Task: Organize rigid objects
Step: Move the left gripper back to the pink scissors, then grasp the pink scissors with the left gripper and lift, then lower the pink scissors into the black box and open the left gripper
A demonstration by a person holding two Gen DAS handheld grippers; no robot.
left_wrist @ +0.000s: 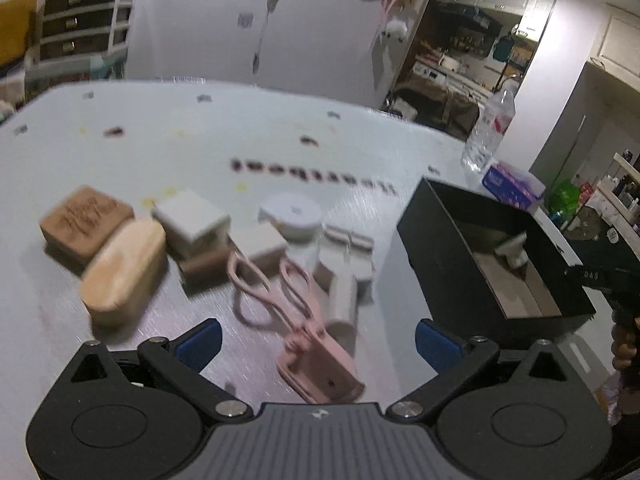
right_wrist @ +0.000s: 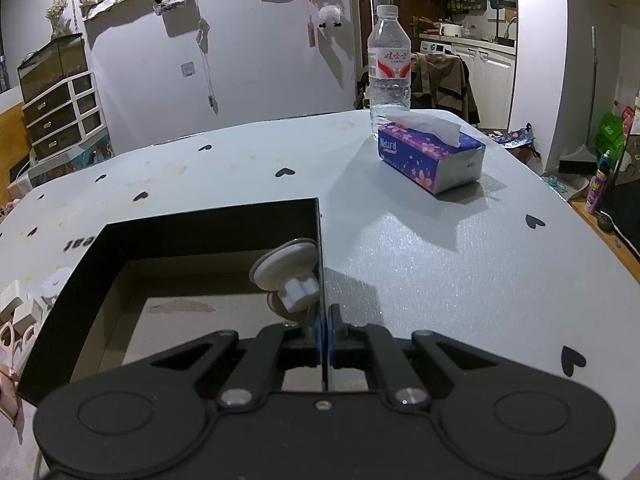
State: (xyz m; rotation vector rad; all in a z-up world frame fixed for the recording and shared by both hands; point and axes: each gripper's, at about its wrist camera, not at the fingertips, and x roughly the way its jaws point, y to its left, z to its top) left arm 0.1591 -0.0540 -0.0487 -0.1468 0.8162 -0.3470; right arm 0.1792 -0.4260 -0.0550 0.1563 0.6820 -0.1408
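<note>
1. Left tool [left_wrist: 318,340] hangs over the tabletop [left_wrist: 160,128], released wide, blue pads empty, nothing between them.
2. Just beyond its fingertips lies the pink clip [left_wrist: 308,344]; behind that, toward eleven o'clock, a blurred cluster of blocks, with the brown engraved block [left_wrist: 86,220] furthest left.
3. Right tool [right_wrist: 323,332] is clenched on the right wall of the black box [right_wrist: 192,224].
4. Inside, a white suction cup [right_wrist: 290,276] leans against that wall.
5. Tissue pack [right_wrist: 432,156] and water bottle [right_wrist: 389,64] stand at one o'clock.
</note>
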